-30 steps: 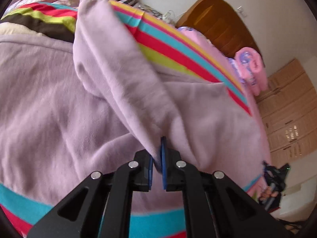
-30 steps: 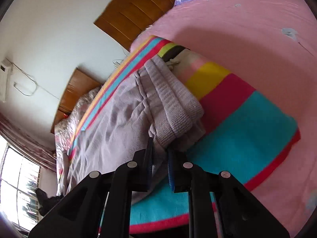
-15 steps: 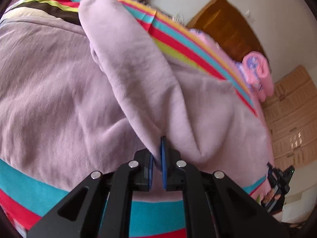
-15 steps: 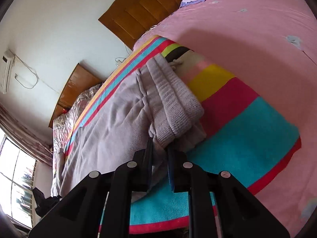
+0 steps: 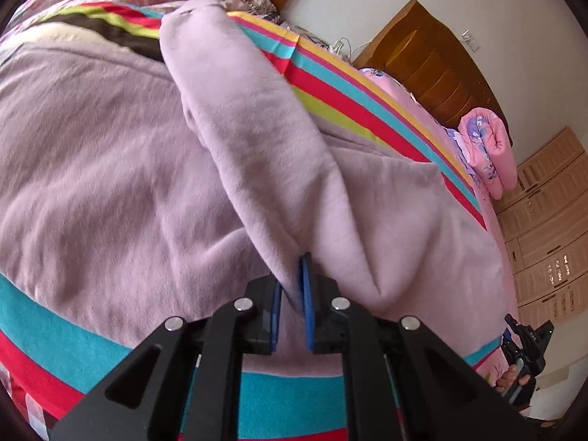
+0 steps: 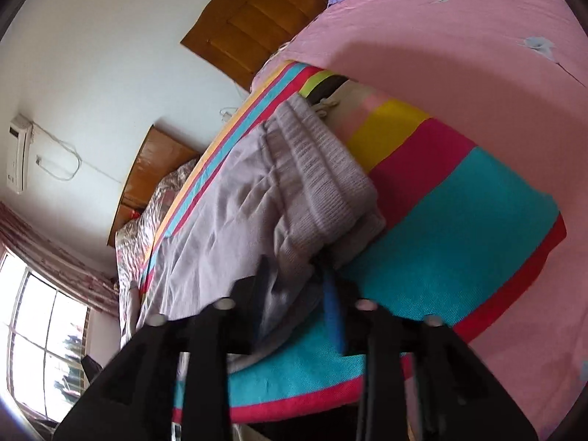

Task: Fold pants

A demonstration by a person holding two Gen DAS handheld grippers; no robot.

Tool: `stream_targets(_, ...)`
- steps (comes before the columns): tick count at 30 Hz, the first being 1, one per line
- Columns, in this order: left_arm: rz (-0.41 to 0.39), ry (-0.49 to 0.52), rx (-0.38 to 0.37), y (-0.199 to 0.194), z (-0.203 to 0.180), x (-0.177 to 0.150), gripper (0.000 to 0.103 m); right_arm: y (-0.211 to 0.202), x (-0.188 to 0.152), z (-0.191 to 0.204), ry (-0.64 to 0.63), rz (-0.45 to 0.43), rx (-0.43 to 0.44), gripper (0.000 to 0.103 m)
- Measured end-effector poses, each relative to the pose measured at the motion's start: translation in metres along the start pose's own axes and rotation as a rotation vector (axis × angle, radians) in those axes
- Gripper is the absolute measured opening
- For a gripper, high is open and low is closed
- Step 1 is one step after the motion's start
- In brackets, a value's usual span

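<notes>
Your left gripper (image 5: pixel 293 296) is clamped on a raised fold of the lilac pants (image 5: pixel 110 191). Your right gripper (image 6: pixel 297 286) has just been opening; its jaws now stand apart with the ribbed waistband (image 6: pixel 323 180) between them, loose. The pants lie spread on the striped blanket (image 6: pixel 459 228), waistband at the blanket's end nearest your right gripper. The blanket covers a pink bed (image 6: pixel 459 36); a wooden headboard (image 6: pixel 257 14) stands beyond it.

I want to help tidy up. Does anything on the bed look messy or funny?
A bit. The lilac pants are rumpled, with one flap pulled up into a ridge pinched by the left hand-held gripper. At the ribbed waistband, the right hand-held gripper has just been opening. Nothing is spilled or torn.
</notes>
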State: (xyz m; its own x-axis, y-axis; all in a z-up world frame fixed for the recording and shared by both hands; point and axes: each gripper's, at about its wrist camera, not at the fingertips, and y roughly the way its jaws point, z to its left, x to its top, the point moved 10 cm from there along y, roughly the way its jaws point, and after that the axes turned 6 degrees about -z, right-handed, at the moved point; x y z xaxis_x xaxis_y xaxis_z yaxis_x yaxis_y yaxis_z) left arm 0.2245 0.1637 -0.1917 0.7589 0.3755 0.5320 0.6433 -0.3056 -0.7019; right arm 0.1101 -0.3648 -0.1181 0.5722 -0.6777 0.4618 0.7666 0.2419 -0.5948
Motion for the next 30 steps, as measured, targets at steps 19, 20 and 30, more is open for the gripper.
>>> stream_targets(19, -0.131, 0.039, 0.011, -0.035, -0.027, 0.026, 0.006, -0.032, 0.016, 0.032, -0.151, -0.127, -0.054, 0.015)
stream_targets(20, -0.153, 0.046, 0.010, -0.042, -0.030, 0.030, 0.006, -0.035, 0.020, 0.038, -0.157, -0.143, -0.041, 0.015)
stream_targets(30, -0.063, 0.024, 0.104, -0.016, -0.003, 0.000, 0.006, -0.014, -0.006, -0.009, -0.077, -0.060, -0.104, 0.022)
